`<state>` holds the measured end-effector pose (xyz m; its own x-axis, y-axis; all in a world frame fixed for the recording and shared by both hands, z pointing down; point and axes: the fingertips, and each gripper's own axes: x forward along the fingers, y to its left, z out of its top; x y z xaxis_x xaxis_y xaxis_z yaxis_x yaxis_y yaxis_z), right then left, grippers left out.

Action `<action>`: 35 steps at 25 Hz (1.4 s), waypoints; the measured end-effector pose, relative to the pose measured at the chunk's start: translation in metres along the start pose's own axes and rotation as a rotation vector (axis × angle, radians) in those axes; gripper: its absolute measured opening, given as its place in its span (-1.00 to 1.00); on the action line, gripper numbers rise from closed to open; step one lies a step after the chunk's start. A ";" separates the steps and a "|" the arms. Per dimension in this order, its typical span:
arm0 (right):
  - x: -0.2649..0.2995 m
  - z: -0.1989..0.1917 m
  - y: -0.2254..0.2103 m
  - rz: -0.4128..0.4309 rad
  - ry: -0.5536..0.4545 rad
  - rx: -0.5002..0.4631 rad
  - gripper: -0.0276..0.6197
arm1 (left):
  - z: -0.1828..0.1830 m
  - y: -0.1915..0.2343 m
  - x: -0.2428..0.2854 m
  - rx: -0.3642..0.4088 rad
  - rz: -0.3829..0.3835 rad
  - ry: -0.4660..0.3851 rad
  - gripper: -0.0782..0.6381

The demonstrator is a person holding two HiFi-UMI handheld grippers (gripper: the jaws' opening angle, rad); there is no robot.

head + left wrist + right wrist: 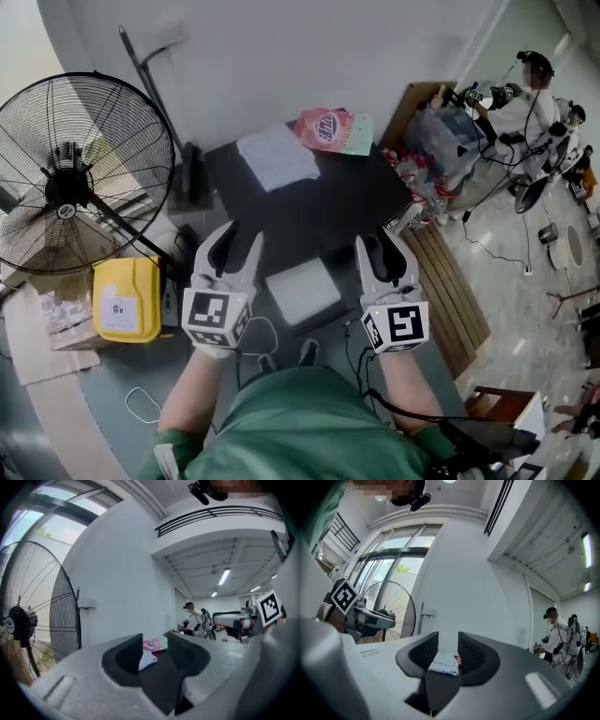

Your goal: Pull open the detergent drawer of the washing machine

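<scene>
Dark top of the washing machine (pixel 319 211) sits dead centre in the head view, seen steeply from above. On it, toward the wall: folded white cloth (pixel 277 156) and, just beside that, a pink packet (pixel 326 127).

Left gripper (pixel 244 234): released, jaws clearly apart, nothing between them. Its own view shows only the machine top and the cloth beyond the gap.

Right gripper (pixel 380 239): also released, but the gap is narrow. Pads aren't touching each other or anything else, and the cloth shows through the gap, well beyond it.

Both are held side by side, pointing level toward the wall, above the near edge of the machine.

Detergent drawer: front panel isn't visible from this angle. White square piece (pixel 302 291) at the near edge, between the two grippers, might be it, can't confirm. Neither gripper touches it.

Surroundings: big black floor fan (pixel 73 176) to the left, yellow container (pixel 126 300) below it on the floor, wooden slatted board (pixel 461 305) on the right, another person (pixel 525 108) far right in the background.
</scene>
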<state>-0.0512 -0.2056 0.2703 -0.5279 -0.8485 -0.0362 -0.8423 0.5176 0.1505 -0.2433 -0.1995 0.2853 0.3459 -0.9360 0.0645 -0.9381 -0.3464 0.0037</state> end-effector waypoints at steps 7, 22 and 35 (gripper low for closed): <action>-0.003 0.000 -0.001 0.000 -0.001 0.005 -0.51 | 0.000 -0.002 -0.001 0.003 -0.001 0.001 -0.33; -0.004 -0.003 -0.002 -0.001 0.001 0.015 -0.52 | -0.003 0.000 -0.002 -0.004 0.007 0.012 -0.34; -0.007 -0.003 -0.003 -0.001 0.001 0.024 -0.52 | -0.003 -0.003 -0.002 -0.005 0.007 0.014 -0.34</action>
